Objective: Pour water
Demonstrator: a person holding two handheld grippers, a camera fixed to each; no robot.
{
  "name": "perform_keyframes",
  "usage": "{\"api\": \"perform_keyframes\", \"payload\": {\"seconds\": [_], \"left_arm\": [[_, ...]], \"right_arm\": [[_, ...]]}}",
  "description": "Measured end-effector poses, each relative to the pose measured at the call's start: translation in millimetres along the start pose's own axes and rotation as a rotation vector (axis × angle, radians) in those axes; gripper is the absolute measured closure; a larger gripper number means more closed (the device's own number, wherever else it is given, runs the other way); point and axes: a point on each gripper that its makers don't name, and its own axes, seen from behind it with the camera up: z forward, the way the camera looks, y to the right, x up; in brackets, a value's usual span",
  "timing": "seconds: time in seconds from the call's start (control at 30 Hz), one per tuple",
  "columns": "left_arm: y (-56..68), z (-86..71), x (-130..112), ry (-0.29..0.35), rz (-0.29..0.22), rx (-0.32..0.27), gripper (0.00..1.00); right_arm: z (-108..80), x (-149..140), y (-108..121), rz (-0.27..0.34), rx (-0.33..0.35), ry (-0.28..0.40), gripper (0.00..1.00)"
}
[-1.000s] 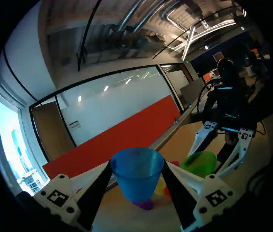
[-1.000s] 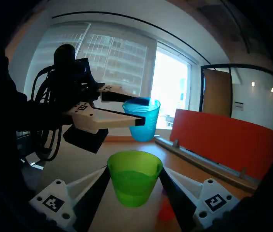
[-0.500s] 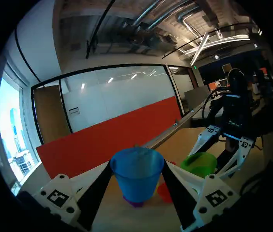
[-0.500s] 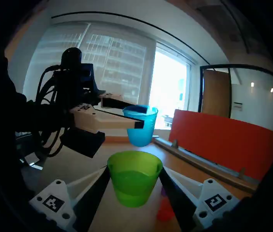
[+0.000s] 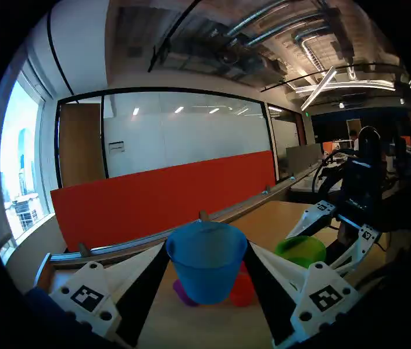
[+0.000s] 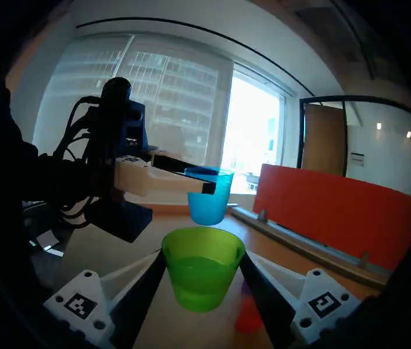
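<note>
- Blue translucent plastic cup (image 5: 206, 269) stands upright between the fingers of the left gripper (image 5: 206, 247), which pinches it on both sides above the pale wooden bench (image 5: 205, 328).
- Green translucent plastic cup (image 6: 203, 278), with liquid inside, is clamped the same way in the right gripper (image 6: 203, 256), also off the bench.
- Black-and-white square marker patterns (image 5: 86, 297) sit on the gripper bodies. A small wall sign (image 5: 117, 147) is too small to read.
- Compared with a second ago, the left gripper view has levelled: the orange-red partition panel (image 5: 164, 195) now runs nearly horizontal where it slanted steeply.
- In the right gripper view the blue cup now hangs lower than before, just above the green cup's rim. The green cup has not shifted.
- A small purple cup (image 5: 180, 291) and a small red cup (image 5: 243, 289) sit on the bench behind the blue cup.
</note>
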Motion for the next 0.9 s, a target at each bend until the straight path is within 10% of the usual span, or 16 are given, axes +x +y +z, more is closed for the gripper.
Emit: {"api": "perform_keyframes", "payload": {"seconds": [0.9], "left_arm": [[7.3,11.0,-48,-0.149,-0.055,-0.046,0.13]], "right_arm": [[-6.7,-14,5,0.021,0.008,-0.078,0.09]]}}
